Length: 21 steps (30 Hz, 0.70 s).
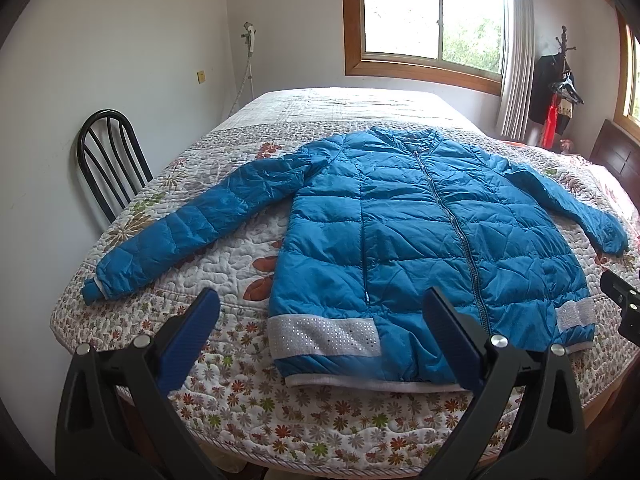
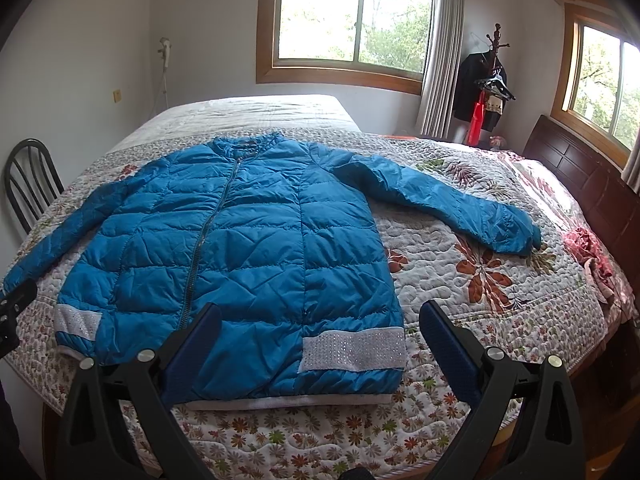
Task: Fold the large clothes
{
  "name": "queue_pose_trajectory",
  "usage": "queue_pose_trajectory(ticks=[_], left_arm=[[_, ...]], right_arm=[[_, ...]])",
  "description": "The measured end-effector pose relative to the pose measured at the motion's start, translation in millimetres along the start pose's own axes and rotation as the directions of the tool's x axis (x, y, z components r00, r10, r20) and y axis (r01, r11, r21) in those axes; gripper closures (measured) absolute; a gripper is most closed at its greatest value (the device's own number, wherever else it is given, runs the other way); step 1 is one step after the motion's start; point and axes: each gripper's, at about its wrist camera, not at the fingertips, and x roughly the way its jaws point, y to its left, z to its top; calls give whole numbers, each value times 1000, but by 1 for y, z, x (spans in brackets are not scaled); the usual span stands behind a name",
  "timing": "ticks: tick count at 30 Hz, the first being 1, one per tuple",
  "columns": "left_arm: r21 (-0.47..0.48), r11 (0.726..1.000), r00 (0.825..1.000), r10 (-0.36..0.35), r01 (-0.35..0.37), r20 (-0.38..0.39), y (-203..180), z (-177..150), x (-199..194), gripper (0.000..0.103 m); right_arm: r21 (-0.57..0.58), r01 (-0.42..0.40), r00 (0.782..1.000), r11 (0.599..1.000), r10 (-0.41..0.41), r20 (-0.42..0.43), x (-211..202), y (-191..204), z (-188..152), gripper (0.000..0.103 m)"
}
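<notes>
While both claws hover above the near edge of the bed (image 1: 240,420), neither touches anything: the left claw (image 1: 320,316) is spread wide, and the right claw (image 2: 320,328) is likewise spread wide and empty. No containers are visible. A blue quilted jacket (image 1: 420,240) lies flat and front-up on the floral quilt (image 2: 460,280), zipper (image 1: 452,224) closed, collar toward the far side, hem toward the near edge. Both sleeves are spread outward; the left sleeve (image 1: 180,236) reaches toward the left edge of the bed. A black chair (image 1: 108,160) stands at the left. On the far wall is a wood-framed window (image 2: 352,28) with a curtain (image 2: 440,52). A coat stand (image 2: 488,80) occupies the far right corner, beside a dark headboard (image 2: 580,176).
</notes>
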Motion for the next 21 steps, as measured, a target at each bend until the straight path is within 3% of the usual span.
queue_pose_trajectory(ticks=[21], left_arm=[[1, 1000, 1000, 0, 0, -3, 1, 0, 1, 3]], right_arm=[[1, 2, 1000, 1000, -2, -4, 5, 0, -1, 4]])
